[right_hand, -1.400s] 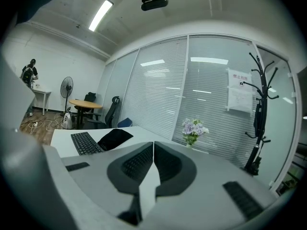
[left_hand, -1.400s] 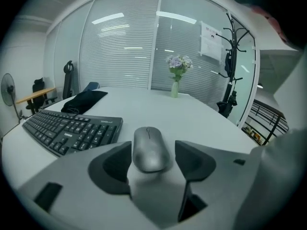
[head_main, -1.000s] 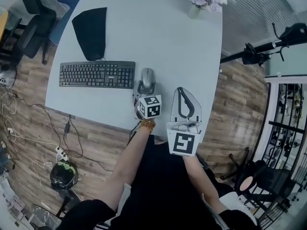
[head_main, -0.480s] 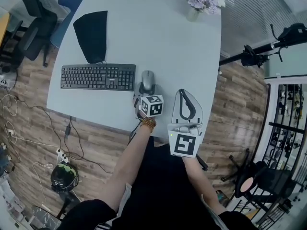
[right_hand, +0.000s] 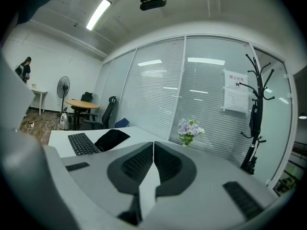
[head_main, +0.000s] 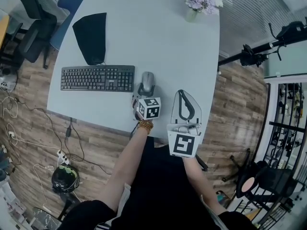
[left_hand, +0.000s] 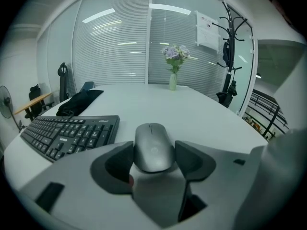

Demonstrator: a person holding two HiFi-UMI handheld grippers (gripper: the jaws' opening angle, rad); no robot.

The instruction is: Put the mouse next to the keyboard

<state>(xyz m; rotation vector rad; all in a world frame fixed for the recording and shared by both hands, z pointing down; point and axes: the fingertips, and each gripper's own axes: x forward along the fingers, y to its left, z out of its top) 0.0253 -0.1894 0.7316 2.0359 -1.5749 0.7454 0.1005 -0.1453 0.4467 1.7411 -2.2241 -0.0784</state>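
A grey mouse (head_main: pixel 148 79) lies on the white table (head_main: pixel 158 37), just right of the black keyboard (head_main: pixel 97 77). My left gripper (head_main: pixel 145 88) reaches it from the near side. In the left gripper view the mouse (left_hand: pixel 152 145) sits between the two dark pads (left_hand: pixel 115 163), which press on its sides; the keyboard (left_hand: pixel 67 132) lies to its left. My right gripper (head_main: pixel 181 94) hovers over the table's near right part, shut with nothing in it; its pads (right_hand: pixel 165 166) meet in the right gripper view.
A black pouch (head_main: pixel 91 33) lies beyond the keyboard. A vase of purple flowers (head_main: pixel 198 1) stands at the table's far right corner. Office chairs (head_main: pixel 36 20) are left of the table, with cables on the wooden floor (head_main: pixel 29 128). The near table edge runs just under my grippers.
The head view has shifted slightly. Both grippers, the mouse and the keyboard keep their places.
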